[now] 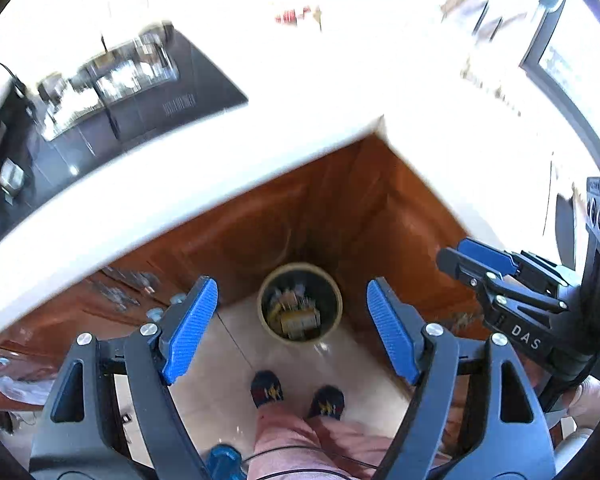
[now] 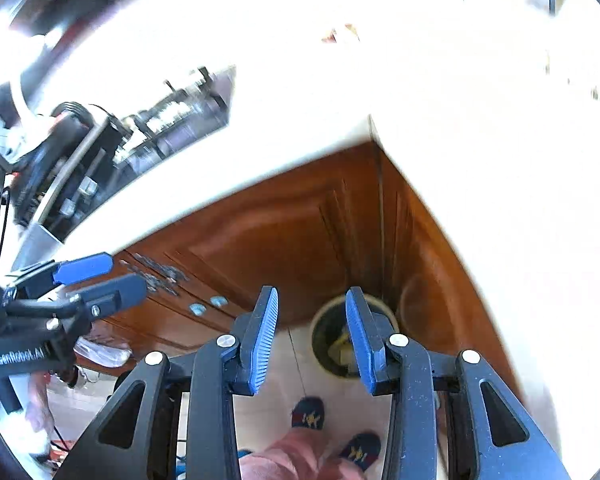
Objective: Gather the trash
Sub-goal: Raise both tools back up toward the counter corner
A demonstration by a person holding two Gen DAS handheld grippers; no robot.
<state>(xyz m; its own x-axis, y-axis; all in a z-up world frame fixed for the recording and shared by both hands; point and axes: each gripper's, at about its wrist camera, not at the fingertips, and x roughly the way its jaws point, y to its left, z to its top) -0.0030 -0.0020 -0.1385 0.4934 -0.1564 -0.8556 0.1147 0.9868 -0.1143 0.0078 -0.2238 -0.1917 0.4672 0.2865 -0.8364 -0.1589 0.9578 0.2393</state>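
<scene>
Both jaws open, holding nothing: left gripper [image 1: 292,330] & right gripper [image 2: 312,338] over trash bin [image 1: 300,306]. Blurry view, next grab could miss.

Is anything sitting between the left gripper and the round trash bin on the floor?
Nothing visible. The left gripper hangs open and empty above the round beige trash bin, which stands on the tile floor in the corner of the brown wooden cabinets. Only air shows between its blue fingers and the bin.
</scene>
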